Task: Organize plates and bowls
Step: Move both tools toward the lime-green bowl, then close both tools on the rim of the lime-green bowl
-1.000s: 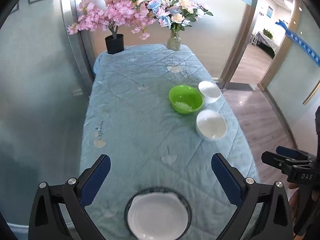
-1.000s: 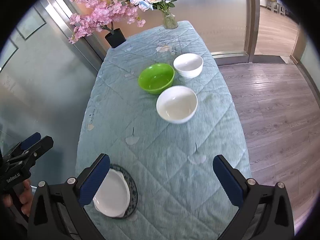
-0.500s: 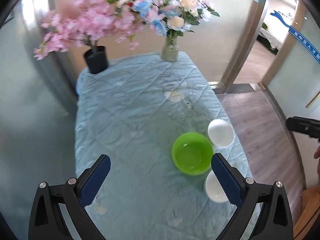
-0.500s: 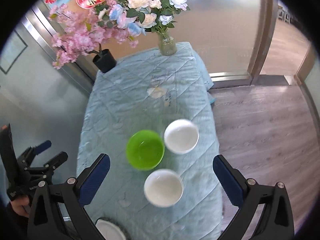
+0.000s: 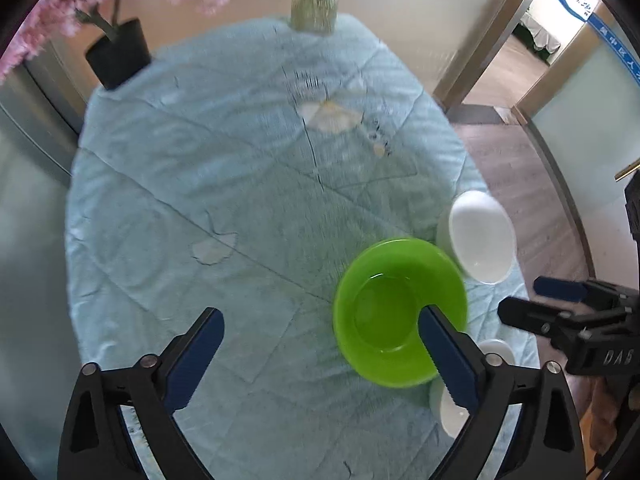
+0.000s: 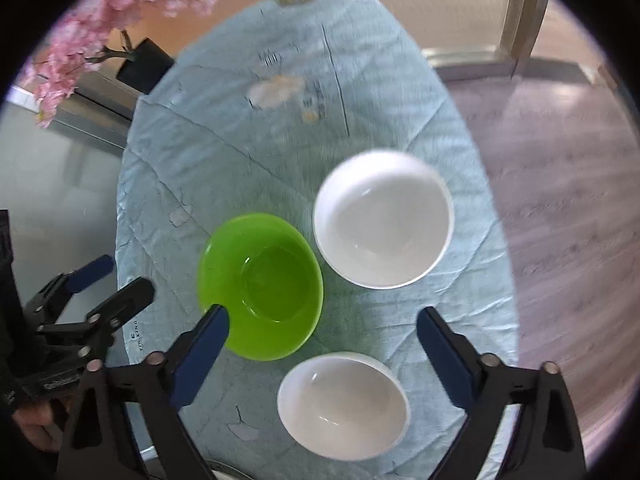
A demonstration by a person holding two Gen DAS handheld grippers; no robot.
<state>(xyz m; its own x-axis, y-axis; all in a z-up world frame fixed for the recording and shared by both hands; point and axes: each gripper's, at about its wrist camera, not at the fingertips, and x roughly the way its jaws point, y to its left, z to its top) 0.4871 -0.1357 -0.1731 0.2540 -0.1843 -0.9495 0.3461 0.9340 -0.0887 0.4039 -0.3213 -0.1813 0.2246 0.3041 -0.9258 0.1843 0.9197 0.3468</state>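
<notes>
Right wrist view: the right claw (image 6: 322, 354) hangs open, jaws just narrowing, above the near white bowl (image 6: 343, 405) beside the green bowl (image 6: 260, 286) (presumably for stacking); the left claw (image 5: 320, 354) gapes empty over the counter (image 5: 200, 184).

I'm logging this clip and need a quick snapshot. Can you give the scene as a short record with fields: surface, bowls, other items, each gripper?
surface: table under a light blue quilted cloth
bowls: green bowl; far white bowl; near white bowl; all upright, empty
other items: black pot, glass vase at the far end
left gripper: open, holding nothing
right gripper: open, jaws have just been closing, nothing between them
</notes>
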